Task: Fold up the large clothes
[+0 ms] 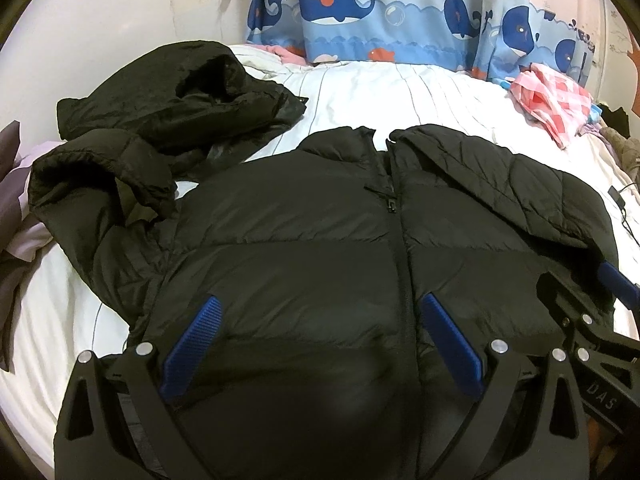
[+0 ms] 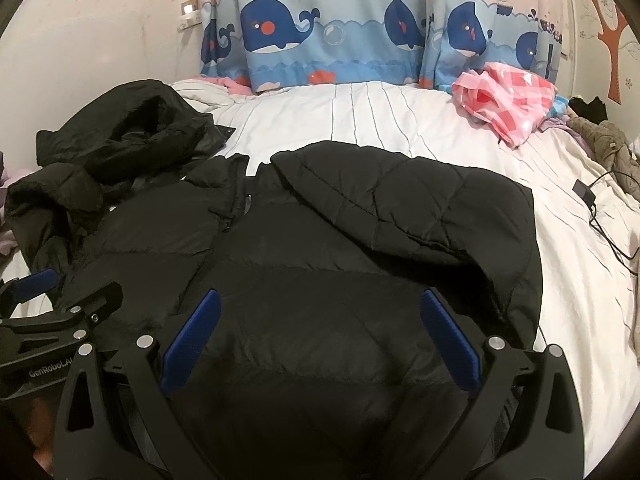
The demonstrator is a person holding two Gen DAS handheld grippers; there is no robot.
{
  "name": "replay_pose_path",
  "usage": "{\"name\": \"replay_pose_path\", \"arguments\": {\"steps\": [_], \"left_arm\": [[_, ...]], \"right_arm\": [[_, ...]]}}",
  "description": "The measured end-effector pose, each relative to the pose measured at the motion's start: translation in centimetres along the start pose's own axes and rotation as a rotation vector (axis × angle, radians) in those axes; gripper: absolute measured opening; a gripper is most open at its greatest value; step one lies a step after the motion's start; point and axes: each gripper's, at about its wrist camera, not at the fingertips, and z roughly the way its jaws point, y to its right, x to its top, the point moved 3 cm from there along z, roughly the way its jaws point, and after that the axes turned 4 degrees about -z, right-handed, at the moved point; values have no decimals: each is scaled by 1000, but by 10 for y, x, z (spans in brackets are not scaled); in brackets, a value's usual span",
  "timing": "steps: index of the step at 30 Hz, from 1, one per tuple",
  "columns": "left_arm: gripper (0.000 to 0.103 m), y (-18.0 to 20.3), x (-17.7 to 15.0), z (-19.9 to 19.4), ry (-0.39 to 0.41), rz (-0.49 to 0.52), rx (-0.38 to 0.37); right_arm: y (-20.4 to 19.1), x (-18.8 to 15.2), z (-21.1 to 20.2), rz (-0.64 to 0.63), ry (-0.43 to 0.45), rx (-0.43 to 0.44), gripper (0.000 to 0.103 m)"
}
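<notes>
Puffer jacket [image 1: 304, 240]: black, zipped, front up on the white bed [image 1: 420, 92], one sleeve folded across.
Left gripper [image 1: 320, 344]: fingers spread above the hem.
Right gripper [image 2: 320, 340]: fingers spread too.

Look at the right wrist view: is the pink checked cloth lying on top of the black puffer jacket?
No, the pink checked cloth lies apart from the black puffer jacket, on the white bedsheet near the whale curtain.

A home bedroom: a bed [image 2: 400, 120] with white striped bedding, whale-print curtains [image 2: 340, 40] at the far wall, clothes strewn at the far right.
</notes>
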Motion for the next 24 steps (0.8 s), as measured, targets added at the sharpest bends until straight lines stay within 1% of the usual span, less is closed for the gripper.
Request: {"name": "replay_pose_path", "arguments": {"steps": [4,7,8,9,11,13,15,16,18,20,21,22,23,24], "left_arm": [[96,2,0,0,3,5,-3],[96,3,1,1,-3,15,-5],[96,3,1,2,-5,16,-5],[96,2,3,3,-9,17,-3],[96,-1,6,4,-14,6,-2],[96,-7,11,6,-20,-31,-9],[96,-11,14,7,-26,-55,-21],[96,-12,15,8,-27,-60,-23],[96,-14,16,10,-27,-64,-20],[96,-17,17,11,-31,-70,-19],[96,-18,17,13,-36,-76,-22],[96,-19,17,14,-39,-81,-24],[96,-21,17,14,-43,-84,-26],[96,-21,17,15,-48,-88,-28]], "right_arm": [[-1,-1,0,1,0,-1,96],[-3,3,-2,-34,16,-33,96],[-3,8,-3,-64,39,-69,96],[-2,12,-1,-77,50,-84,96],[3,30,12,-93,42,-97,96],[6,53,42,-156,4,-130,96],[0,74,86,-282,-80,-166,96],[-4,80,102,-316,-105,-168,96],[-16,94,149,-432,-185,-197,96],[-24,96,183,-493,-259,-192,96],[-25,97,201,-513,-290,-198,96],[-23,99,213,-517,-303,-220,96],[-18,102,222,-502,-313,-233,96],[-8,107,229,-442,-325,-210,94]]}}
